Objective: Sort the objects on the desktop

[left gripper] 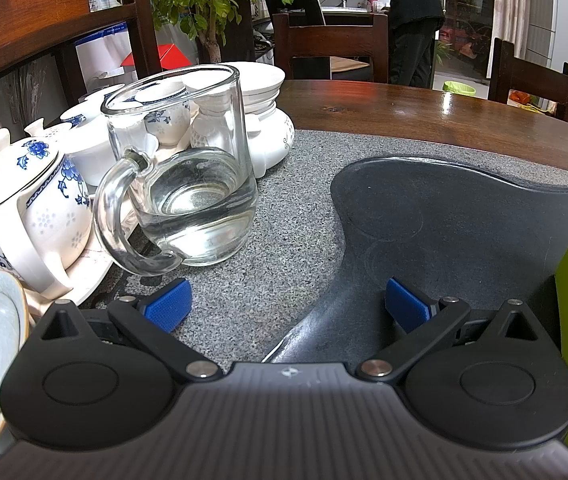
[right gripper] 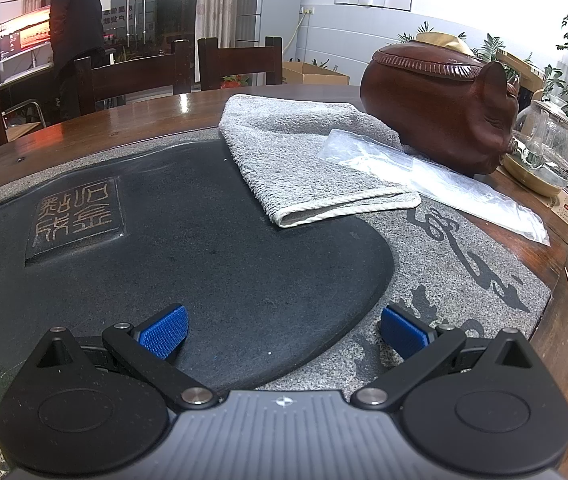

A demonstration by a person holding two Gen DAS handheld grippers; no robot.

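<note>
The left gripper is hovering released, its 2 blue pads spread wide and grasping nothing, low over the grey stone surface. A glass mug is standing upright just ahead on the left, handle facing the camera, beside a blue-and-white teapot. The right gripper is also hanging released over the dark slab, with a folded grey towel lying ahead, partly under a clear plastic bag.

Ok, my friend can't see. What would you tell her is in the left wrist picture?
A clear glass mug with a little water stands on a grey stone tray, just ahead of the open left gripper. A blue-and-white teapot and white cups crowd beside it.
</note>
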